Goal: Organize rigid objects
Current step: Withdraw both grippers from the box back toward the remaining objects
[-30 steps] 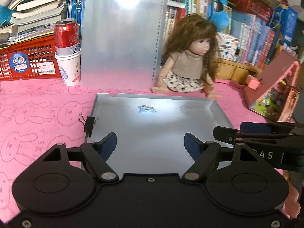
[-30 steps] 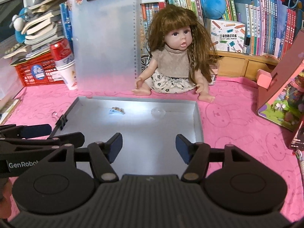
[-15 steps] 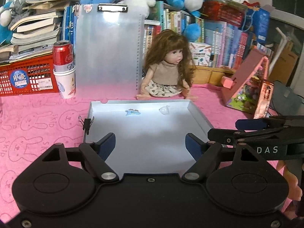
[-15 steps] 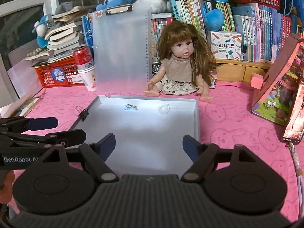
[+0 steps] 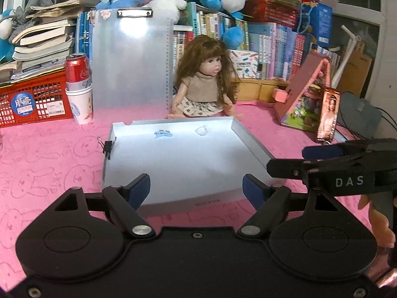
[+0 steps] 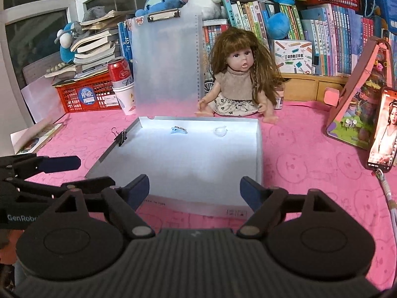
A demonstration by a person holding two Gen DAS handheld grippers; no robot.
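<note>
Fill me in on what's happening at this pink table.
A person holds a two-finger gripper in each hand, tidying rigid objects. The left gripper and right gripper both hang open and empty at the near edge of a shallow grey tray; the right one's jaws have just been opening. In the tray lie a small blue clip and a clear round piece. A black binder clip grips its left wall. A doll sits behind.

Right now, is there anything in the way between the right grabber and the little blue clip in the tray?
Nothing visible blocks it. The right gripper hangs open near the tray's front edge, and only bare tray floor lies before the blue hair clip near the back wall. The clear thing sits off to its right.
</note>
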